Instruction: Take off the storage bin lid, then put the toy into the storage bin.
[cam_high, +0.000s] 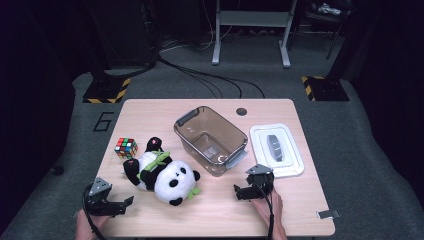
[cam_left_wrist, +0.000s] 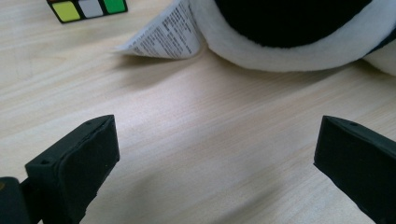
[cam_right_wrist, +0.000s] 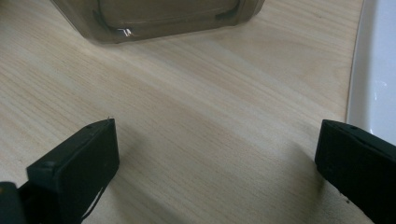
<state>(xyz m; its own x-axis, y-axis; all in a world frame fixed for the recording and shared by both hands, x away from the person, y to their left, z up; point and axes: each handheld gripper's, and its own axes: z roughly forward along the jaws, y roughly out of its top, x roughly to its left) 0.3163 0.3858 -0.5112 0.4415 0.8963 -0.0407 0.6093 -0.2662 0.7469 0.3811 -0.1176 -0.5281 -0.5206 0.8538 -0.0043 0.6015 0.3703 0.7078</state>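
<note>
Both grippers, left (cam_high: 122, 204) and right (cam_high: 240, 192), gape empty at the near edge; next, probably, panda (cam_high: 162, 172) into bin (cam_high: 211, 140).

Lab: hazard-striped stand bases (cam_high: 106, 91), floor cables (cam_high: 210, 77)

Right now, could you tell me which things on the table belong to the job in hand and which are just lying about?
In hand, as far as the grippers' positions suggest:
- plush panda, nearest the open left gripper
- clear storage bin, ahead of the open right gripper
- white lid, off the bin, beside it

Lying about:
- puzzle cube
- small metal clip at the table's edge
</note>
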